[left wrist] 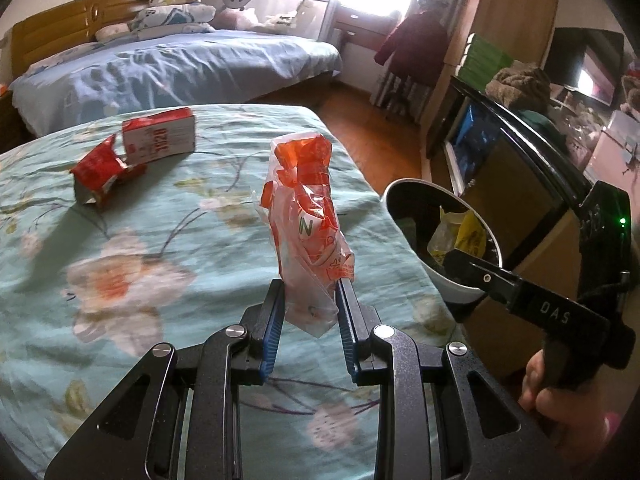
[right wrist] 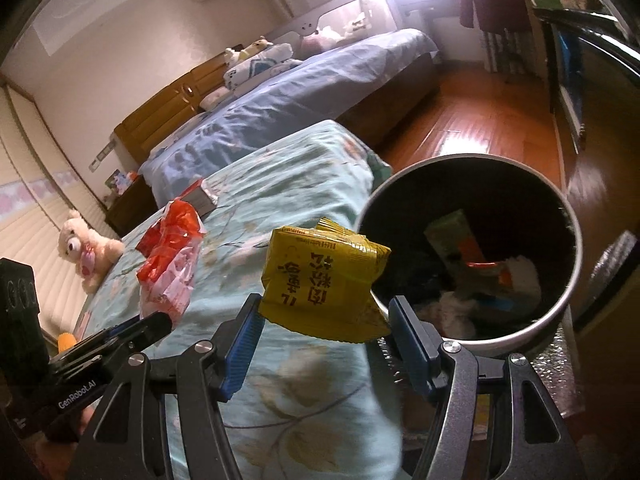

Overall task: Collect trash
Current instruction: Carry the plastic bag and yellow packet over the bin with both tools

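Observation:
My left gripper [left wrist: 310,286] is shut on a crumpled orange and clear plastic wrapper [left wrist: 308,208], held upright above the floral bedspread [left wrist: 120,240]. The wrapper also shows in the right wrist view [right wrist: 172,264]. My right gripper [right wrist: 326,310] holds a yellow snack packet [right wrist: 320,276] between its fingers, just left of the round trash bin [right wrist: 560,316], which has several pieces of trash inside. In the left wrist view the bin's rim [left wrist: 424,185] is at the bed's right edge, with the packet [left wrist: 468,236] over its opening. A red and white carton [left wrist: 160,134] and a torn red carton [left wrist: 102,172] lie on the bed.
A second bed with a blue cover [left wrist: 180,68] lies beyond. A wooden floor [right wrist: 480,120] runs between the beds and a cabinet [left wrist: 512,184] on the right. A teddy bear [right wrist: 86,248] sits at the bed's far left.

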Tool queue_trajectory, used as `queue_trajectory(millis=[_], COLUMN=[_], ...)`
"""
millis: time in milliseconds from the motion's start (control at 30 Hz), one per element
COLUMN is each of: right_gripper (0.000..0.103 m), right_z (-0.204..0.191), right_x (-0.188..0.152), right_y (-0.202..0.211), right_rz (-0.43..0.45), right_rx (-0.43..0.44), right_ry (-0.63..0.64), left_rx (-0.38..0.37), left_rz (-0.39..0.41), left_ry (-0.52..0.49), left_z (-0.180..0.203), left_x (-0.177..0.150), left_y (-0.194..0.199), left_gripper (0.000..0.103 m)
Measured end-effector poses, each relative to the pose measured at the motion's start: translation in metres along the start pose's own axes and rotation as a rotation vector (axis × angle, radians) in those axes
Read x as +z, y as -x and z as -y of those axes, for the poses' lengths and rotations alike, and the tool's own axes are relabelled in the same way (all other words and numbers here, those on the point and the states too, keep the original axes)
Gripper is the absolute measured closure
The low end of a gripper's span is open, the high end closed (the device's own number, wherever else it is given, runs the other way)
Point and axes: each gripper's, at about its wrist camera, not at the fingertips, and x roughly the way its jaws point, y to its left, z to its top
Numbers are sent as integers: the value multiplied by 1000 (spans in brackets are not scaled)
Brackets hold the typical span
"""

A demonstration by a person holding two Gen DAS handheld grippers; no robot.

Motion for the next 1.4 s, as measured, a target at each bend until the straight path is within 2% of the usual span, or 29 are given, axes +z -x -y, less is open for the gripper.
queue_trajectory(millis=[467, 1400], right_gripper=[38, 38], right_z=[33, 67], right_x=[4, 7], right_y=[12, 18], right_rz=[24, 36], right_rx=[-37, -85], right_ry=[-52, -99], left_rx=[-26, -53], left_rz=[-28, -54], left_ry=[-57, -116], left_z=[28, 59], left_x=[5, 12], left_y=[-16, -35], left_gripper=[78, 78])
